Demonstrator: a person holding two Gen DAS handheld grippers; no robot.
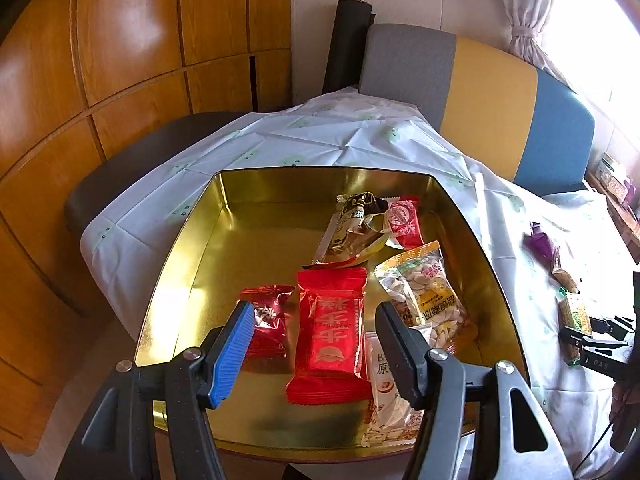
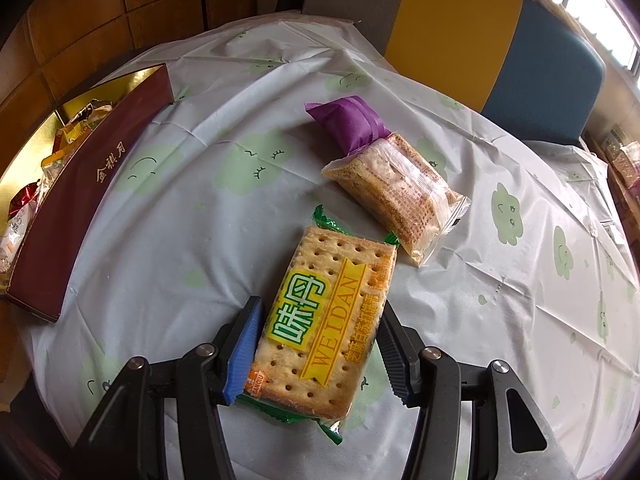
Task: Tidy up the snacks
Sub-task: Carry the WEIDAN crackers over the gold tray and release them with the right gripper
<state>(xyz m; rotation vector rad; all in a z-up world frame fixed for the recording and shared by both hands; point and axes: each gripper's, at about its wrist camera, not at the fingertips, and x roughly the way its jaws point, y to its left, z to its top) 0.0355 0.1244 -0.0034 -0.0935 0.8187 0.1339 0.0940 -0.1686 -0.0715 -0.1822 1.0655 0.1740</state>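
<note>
R gripper (image 2: 318, 354) straddled WEIDAN cracker pack (image 2: 320, 320) on worktop (image 2: 200, 200); blue pad touched, grip unclear. L gripper (image 1: 316, 344) open, empty, over gold tin (image 1: 224, 240) w/ snacks.

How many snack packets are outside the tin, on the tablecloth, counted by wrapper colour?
purple packet: 1
clear packet with a brown cake: 1
green and yellow cracker packet: 1
Total: 3
</note>
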